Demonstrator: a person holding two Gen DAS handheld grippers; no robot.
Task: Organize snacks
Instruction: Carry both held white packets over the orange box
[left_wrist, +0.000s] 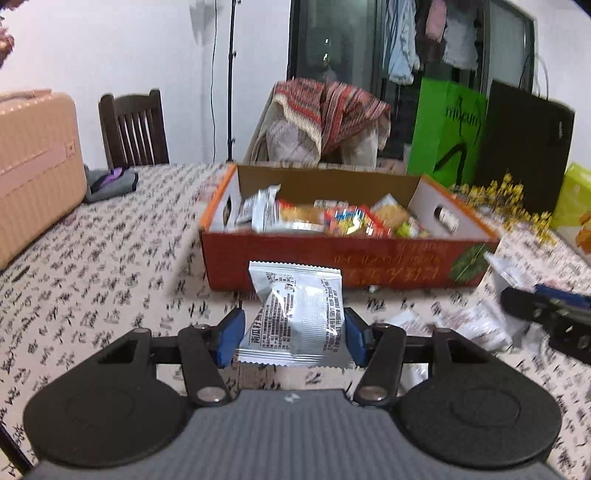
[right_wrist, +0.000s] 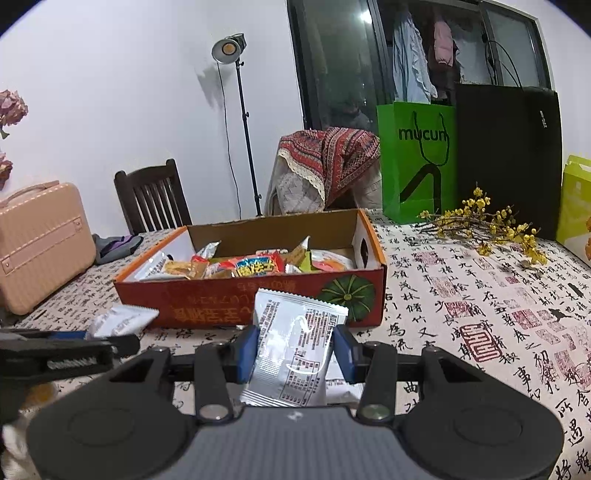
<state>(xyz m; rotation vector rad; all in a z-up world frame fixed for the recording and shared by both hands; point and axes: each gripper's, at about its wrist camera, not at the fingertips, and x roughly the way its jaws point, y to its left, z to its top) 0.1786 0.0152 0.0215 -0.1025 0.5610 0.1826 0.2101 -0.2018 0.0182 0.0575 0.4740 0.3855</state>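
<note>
Holding, item one: left gripper (left_wrist: 291, 334), blue pads closed against both sides of a silver packet (left_wrist: 295, 314), which stands upright between them, clear of the table (left_wrist: 110, 240). Item two: right gripper (right_wrist: 293, 349), likewise closed on a second silver packet (right_wrist: 293, 347), gripped at mid-body with its top edge leaning right. Item three: cardboard box (left_wrist: 332, 262), orange, open-topped, on the patterned tablecloth just ahead of both grippers, already filled with mixed snack packs (right_wrist: 255, 267). Item four: loose white wrappers (left_wrist: 476, 325) lying on the cloth near the box front. Hazards, as judged: both packets are slick, air-filled foil, so a pinch across the puffed middle may let one slide out or twist before it clears the box wall; squeezing harder risks crushing the contents or popping a seal. The two grippers sit near each other, the left crossing low into the right camera's view, so bringing both forward together could knock them into one another or into the box's near wall. The box looks crowded; a packet dropped on the heap may slide back over the edge.
</note>
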